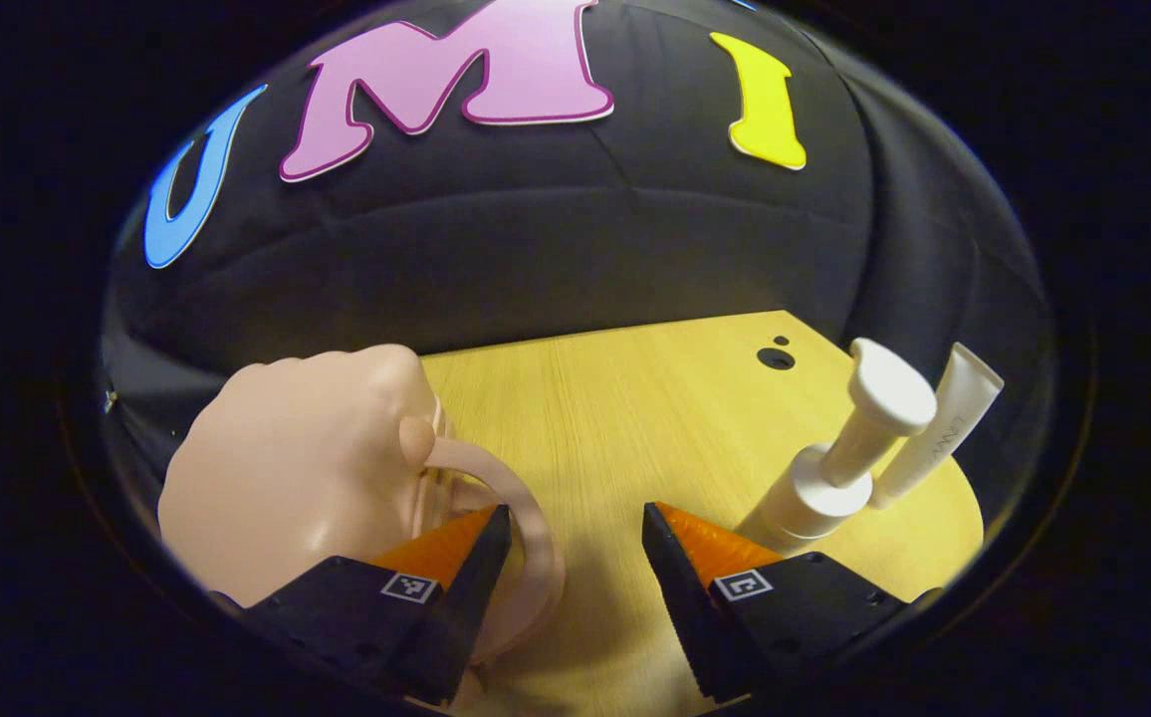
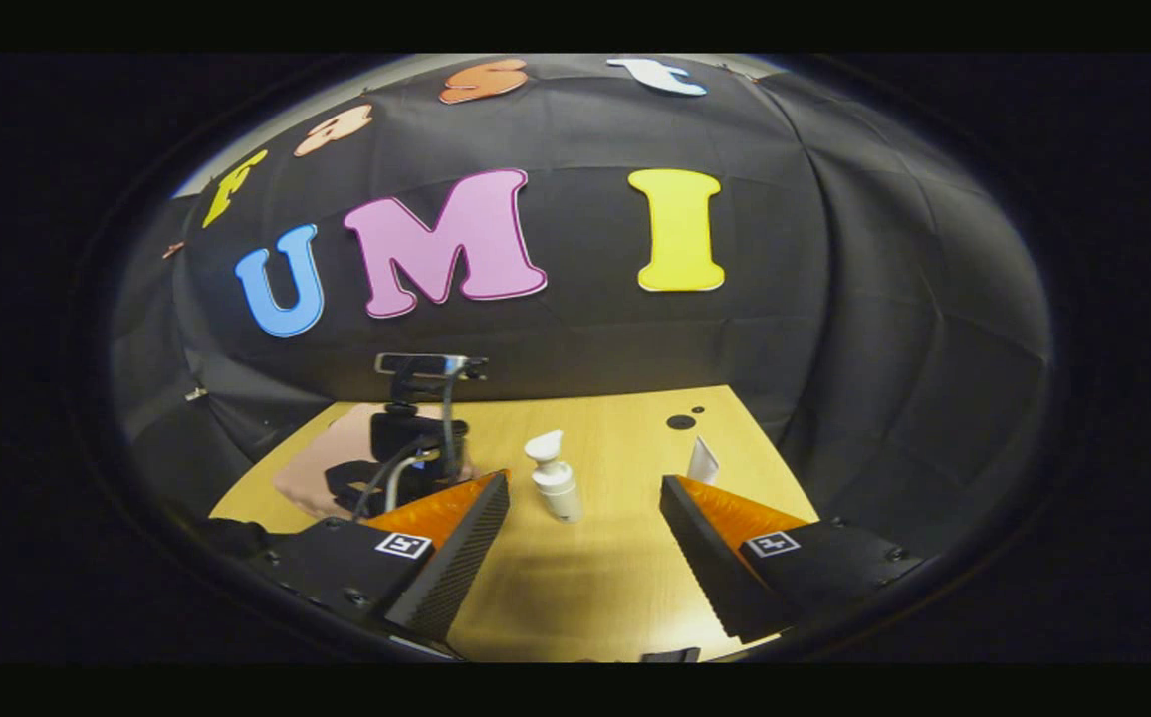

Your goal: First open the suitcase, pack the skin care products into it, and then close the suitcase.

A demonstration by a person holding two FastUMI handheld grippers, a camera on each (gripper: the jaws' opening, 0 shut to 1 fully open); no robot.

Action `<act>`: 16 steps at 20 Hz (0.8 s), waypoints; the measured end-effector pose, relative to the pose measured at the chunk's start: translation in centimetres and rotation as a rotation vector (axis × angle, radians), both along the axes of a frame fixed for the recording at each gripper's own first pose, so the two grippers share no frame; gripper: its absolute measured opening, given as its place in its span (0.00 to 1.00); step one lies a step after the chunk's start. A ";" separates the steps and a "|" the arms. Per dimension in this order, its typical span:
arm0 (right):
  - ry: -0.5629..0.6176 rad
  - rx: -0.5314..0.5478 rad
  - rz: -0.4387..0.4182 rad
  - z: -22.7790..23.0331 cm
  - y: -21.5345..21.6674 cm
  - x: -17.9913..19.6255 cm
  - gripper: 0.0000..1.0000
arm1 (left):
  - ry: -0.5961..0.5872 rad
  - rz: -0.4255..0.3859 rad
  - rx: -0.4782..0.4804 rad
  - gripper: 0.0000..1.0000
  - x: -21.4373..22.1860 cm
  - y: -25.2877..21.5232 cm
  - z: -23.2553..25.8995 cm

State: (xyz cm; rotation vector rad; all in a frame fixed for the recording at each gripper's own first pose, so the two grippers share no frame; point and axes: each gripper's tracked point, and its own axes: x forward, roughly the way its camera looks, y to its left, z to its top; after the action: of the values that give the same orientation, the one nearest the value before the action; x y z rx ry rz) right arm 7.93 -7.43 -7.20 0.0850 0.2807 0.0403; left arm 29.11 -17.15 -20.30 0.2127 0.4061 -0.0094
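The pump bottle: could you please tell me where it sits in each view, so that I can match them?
Left gripper view: pump bottle at lower right, tilted, beside a white tube.
Right gripper view: it stands at centre, between the tongs.
Shared landmark: the dark hole in the table.

No legible print on the tube (image 1: 939, 430)

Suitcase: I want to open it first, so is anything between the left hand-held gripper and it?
Nothing visible. The left hand-held gripper is open right at the pink suitcase, its handle beside one finger.
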 end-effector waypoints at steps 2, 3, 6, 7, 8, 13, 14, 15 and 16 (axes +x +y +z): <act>0.014 0.004 0.010 -0.5 0.3 0.0 0.98 | 0.004 0.023 0.033 0.77 1.0 0.6 -0.4; 0.014 -0.006 0.010 -0.5 0.0 0.1 0.98 | 0.022 0.029 0.034 0.68 1.3 0.6 -0.9; 0.032 -0.053 0.002 -0.9 -1.1 0.3 0.98 | 0.068 0.075 0.077 0.51 1.7 1.9 -2.1; 0.029 -0.047 -0.005 -0.7 -1.4 0.3 0.98 | 0.075 0.068 0.054 0.44 1.7 1.8 -2.2; 0.028 -0.035 -0.013 -0.5 -1.7 0.3 0.98 | 0.068 0.066 0.016 0.28 1.6 1.6 -1.9; 0.023 -0.011 -0.021 -0.2 -1.6 0.4 0.98 | 0.029 0.049 -0.066 0.15 0.8 1.4 2.3; 0.015 -0.003 -0.011 0.1 -1.3 0.5 0.98 | 0.028 0.054 -0.105 0.12 0.4 1.5 3.4; 0.005 0.001 -0.006 0.6 -1.0 0.6 0.98 | 0.024 0.057 -0.156 0.12 0.1 1.5 4.8; -0.006 0.007 0.001 1.0 -0.8 0.7 0.98 | 0.019 0.056 -0.188 0.12 -0.6 1.7 6.4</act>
State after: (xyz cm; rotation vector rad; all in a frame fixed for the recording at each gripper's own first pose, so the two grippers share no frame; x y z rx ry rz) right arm 8.65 -8.19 -6.19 0.0919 0.2744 0.0423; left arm 28.55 -15.48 -13.91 0.0158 0.4269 0.0052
